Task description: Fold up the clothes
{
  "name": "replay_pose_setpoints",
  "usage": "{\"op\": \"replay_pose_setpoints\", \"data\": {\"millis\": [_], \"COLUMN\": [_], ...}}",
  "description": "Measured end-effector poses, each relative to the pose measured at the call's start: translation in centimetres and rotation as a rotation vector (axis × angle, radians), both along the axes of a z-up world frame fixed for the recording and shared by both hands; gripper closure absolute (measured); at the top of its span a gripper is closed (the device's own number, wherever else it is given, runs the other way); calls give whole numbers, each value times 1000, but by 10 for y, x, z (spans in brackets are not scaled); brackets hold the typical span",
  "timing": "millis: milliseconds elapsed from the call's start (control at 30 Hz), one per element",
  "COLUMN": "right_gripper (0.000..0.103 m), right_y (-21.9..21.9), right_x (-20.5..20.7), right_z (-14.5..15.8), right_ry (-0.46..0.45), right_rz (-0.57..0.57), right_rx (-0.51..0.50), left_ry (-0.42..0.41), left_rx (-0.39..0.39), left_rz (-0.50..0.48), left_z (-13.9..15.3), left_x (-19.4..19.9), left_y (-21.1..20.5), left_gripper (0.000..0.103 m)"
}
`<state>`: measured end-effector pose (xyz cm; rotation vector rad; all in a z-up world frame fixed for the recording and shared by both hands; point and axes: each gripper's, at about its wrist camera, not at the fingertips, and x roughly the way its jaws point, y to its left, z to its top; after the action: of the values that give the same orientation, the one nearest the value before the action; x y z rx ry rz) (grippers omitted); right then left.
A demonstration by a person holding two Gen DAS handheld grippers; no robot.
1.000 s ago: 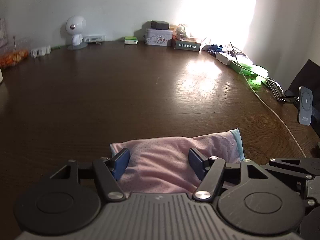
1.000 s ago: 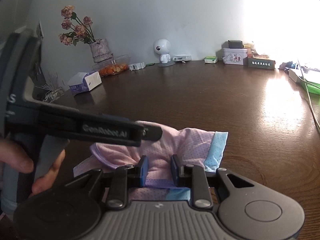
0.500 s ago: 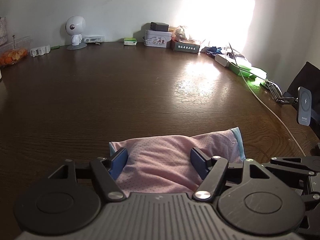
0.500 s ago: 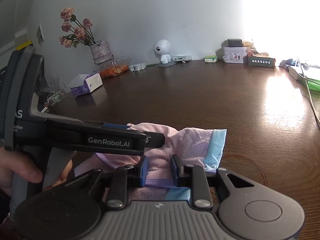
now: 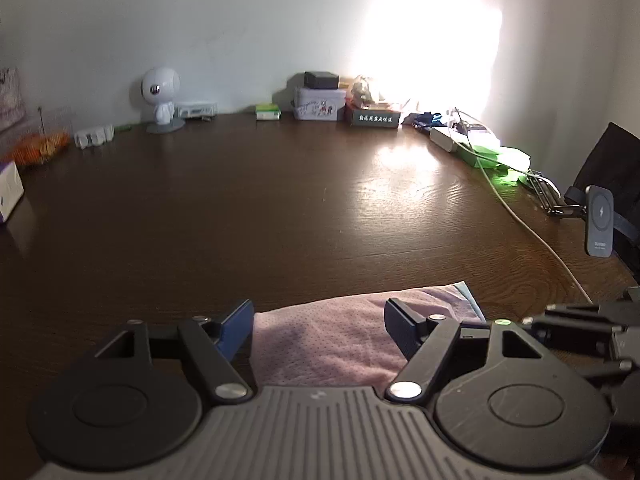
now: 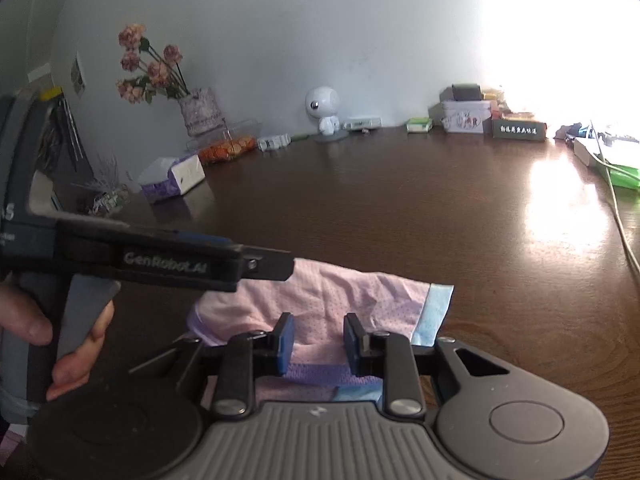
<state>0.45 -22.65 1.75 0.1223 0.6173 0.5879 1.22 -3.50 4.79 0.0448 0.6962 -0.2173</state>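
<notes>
Both grippers, left point(image 5: 319, 322) and right point(image 6: 318, 342), just opened off the garment point(image 6: 352, 300); we'd re-pinch this soft, light fabric by its hem.

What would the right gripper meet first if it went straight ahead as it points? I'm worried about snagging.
Most likely the pink dotted garment with the light-blue band, lying on the dark wooden table just beyond the right gripper, whose jaws have just been opening, cloth between them. Depth is uncertain.

Both jaws have just been opening: left gripper point(image 5: 319, 318) is being held wide, right gripper point(image 6: 319, 334) narrower.
</notes>
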Motion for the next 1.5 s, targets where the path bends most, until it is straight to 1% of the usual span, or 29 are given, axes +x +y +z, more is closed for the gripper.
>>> {"op": "replay_pose_setpoints", "data": {"millis": [33,67,133,200,267,333,367,400,467,533,667,733,867,967,1033,1100,1233,1267,1300,1333,1367,1400,1433,1500], "right_gripper": [65,64,64,64,64,64,63,59,56,56,55,55,56,57,57,57,59,62,69,72,76,79,80,84], "right_y": [-4,-6,-7,-5,-4,-7,-10,-13,-20,-25,-25,-20,-4,4,9,14,16,17,17,17,17,17,17,18], "right_x": [-3,-5,-7,-6,-8,-12,-16,-21,-32,-43,-56,-58,-58,-57,-56,-56,-54,-53,-52,-51,-49,-47,-45,-37], "right_z": [4,5,1,-10,-14,-10,-7,-3,1,0,-5,-7,-12,-16,-17,-17,-16,-15,-15,-15,-14,-14,-14,-13], "right_ry": [-14,-16,6,37,43,33,24,9,-3,5,25,27,18,7,-2,-9,9,12,17,22,29,35,41,50], "right_rz": [-9,-15,-22,-22,-29,-40,-44,-47,-45,-34,-13,9,31,25,25,17,-19,-28,-37,-45,-54,-61,-65,-68], "right_rx": [11,9,-15,-44,-60,-61,-62,-61,-66,-79,-102,-108,-166,-205,-236,-258,-258,-256,-253,-249,-243,-239,-234,-229], "left_ry": [-4,8,38,72,89,95,88,82,86,92,112,134,124,119,114,113,113,112,112,113,114,118,123,129], "left_rx": [6,17,42,73,60,41,33,24,2,-7,28,51,60,27,14,5,8,8,7,5,3,-1,-5,4], "left_rz": [-10,-23,-50,-64,-57,-51,-57,-66,-92,-113,-137,-121,-89,-83,-85,-93,-116,-123,-129,-134,-140,-149,-159,-173], "left_z": [3,-1,-11,-22,-26,-25,-22,-19,-15,-15,-27,-37,-40,-40,-39,-39,-39,-39,-39,-39,-38,-38,-38,-36], "left_x": [-7,-12,-21,-28,-31,-35,-38,-42,-51,-60,-66,-62,-58,-55,-54,-52,-48,-48,-46,-44,-43,-39,-35,-23], "left_y": [1,0,-2,-3,2,9,13,17,21,21,13,12,16,22,23,22,20,19,18,18,17,15,14,8], "left_gripper": [24,24,24,24,24,24,24,24,22,21,21,22,23,27,33,36,44,46,52,59,61,68,74,79]}}
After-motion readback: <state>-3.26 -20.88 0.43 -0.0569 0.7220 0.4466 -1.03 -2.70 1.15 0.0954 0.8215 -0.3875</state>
